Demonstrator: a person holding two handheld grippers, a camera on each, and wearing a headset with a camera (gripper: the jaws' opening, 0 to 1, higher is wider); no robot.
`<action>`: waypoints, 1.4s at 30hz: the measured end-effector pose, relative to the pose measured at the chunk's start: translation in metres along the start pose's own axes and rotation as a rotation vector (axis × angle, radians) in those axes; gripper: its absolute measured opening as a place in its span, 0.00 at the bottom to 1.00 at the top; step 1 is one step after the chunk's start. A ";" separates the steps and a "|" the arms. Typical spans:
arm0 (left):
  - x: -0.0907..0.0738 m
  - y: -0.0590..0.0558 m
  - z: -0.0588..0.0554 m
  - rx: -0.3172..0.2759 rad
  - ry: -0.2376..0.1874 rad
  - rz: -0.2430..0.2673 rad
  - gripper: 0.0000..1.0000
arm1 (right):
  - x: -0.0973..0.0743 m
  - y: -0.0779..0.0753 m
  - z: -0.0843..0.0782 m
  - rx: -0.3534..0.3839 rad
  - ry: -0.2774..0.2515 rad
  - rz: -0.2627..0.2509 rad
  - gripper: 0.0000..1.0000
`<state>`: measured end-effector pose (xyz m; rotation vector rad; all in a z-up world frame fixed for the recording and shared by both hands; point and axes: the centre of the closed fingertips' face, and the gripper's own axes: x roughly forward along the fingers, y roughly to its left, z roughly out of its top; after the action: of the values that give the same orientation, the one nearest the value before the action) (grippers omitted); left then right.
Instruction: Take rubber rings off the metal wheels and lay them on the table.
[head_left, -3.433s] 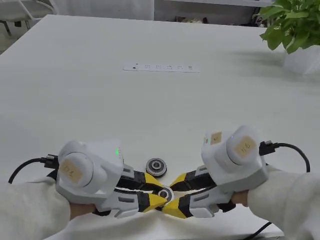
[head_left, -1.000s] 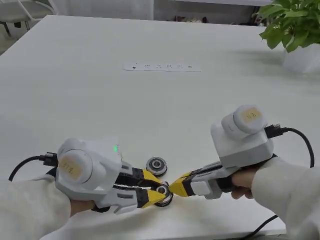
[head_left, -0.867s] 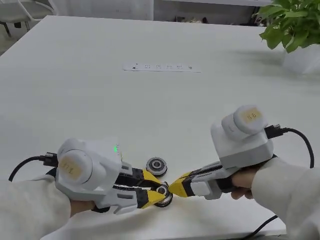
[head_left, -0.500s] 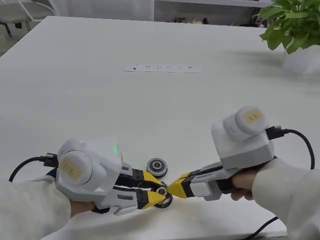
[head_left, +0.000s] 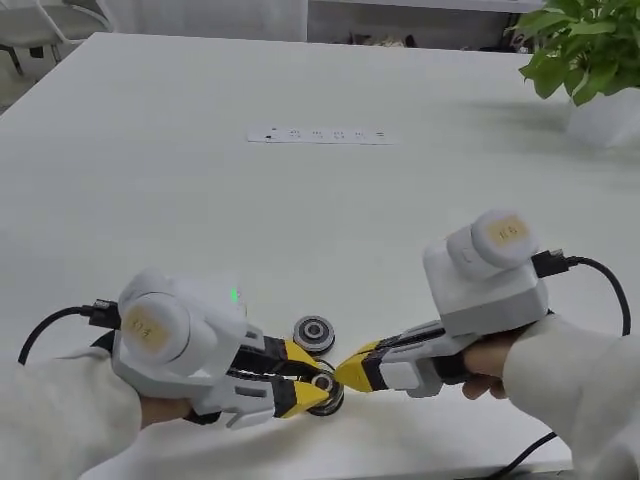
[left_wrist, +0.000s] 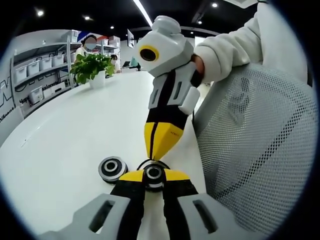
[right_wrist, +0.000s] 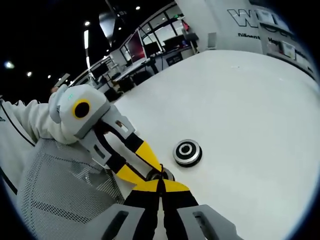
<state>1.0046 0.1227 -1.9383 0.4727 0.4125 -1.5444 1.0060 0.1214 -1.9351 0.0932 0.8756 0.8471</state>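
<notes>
A small metal wheel (head_left: 329, 388) with a black rubber ring sits near the table's front edge, and my left gripper (head_left: 312, 381) is shut on it from the left. In the left gripper view the wheel (left_wrist: 153, 176) sits between the yellow tips. My right gripper (head_left: 345, 373) comes in from the right, rolled upright, its tips closed together at the wheel's rim on the rubber ring (left_wrist: 152, 162). In the right gripper view the closed tips (right_wrist: 160, 184) meet the wheel (right_wrist: 165, 174). A second wheel (head_left: 314, 333) with its ring on lies flat just behind.
A white power strip (head_left: 322, 135) lies mid-table. A potted plant (head_left: 580, 50) stands at the back right. The table's front edge runs just below the grippers. A mesh chair (left_wrist: 255, 140) is behind that edge. The white tabletop (head_left: 200, 180) stretches far beyond.
Since 3.4 s ago my right gripper has rolled upright and its jaws have closed at the held wheel's rim. Over the last second both grippers have hardly moved.
</notes>
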 end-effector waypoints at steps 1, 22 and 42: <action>0.000 0.000 0.000 -0.002 0.006 -0.001 0.08 | 0.000 0.000 -0.001 0.000 0.003 -0.002 0.00; -0.063 0.016 0.043 -0.050 -0.125 0.033 0.55 | -0.006 -0.005 0.012 0.028 -0.054 -0.014 0.00; -0.108 0.006 0.004 -0.195 -0.093 0.128 0.94 | -0.014 -0.005 0.027 0.050 -0.125 -0.011 0.00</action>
<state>1.0113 0.2117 -1.8775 0.2694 0.4468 -1.3812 1.0239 0.1152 -1.9104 0.1829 0.7795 0.8008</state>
